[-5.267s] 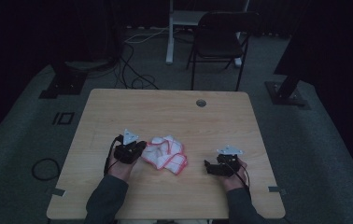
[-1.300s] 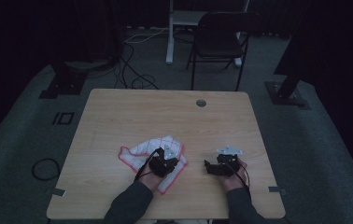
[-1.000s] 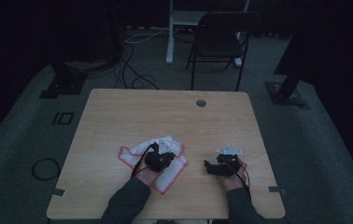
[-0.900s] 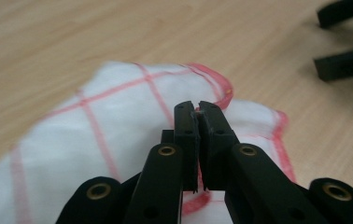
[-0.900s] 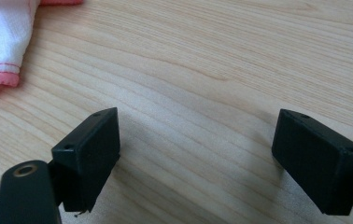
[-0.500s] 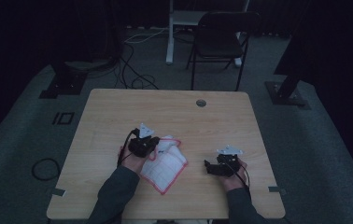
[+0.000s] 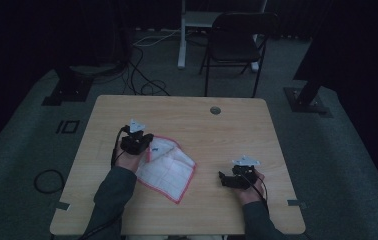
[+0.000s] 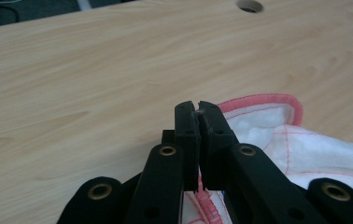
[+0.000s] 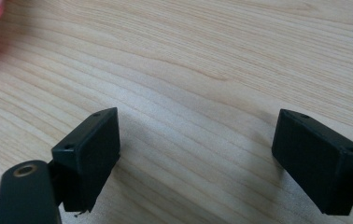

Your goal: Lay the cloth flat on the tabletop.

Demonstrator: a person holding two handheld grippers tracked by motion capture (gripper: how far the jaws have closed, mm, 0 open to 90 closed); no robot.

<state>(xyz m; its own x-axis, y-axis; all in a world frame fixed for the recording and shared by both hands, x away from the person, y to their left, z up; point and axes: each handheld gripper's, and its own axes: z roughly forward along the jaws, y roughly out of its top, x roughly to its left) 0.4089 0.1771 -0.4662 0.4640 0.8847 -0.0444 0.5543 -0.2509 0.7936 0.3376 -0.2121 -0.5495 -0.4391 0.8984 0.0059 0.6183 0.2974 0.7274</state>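
The high view is dim and underexposed: the room toward 12 o'clock sinks into near black, and only the wooden surface (image 7: 187,120) and the pale cloth (image 7: 169,167) stand out, softly and with grain. Both gripper views are far brighter and evenly lit, with no glare on the wood. In the right gripper view, soft shadows lie beneath the tongs (image 9: 207,149). In the left gripper view, the near arms at 6 o'clock blur slightly.

High view overhead, far; tongs views close, sharing table (image 7: 187,107).
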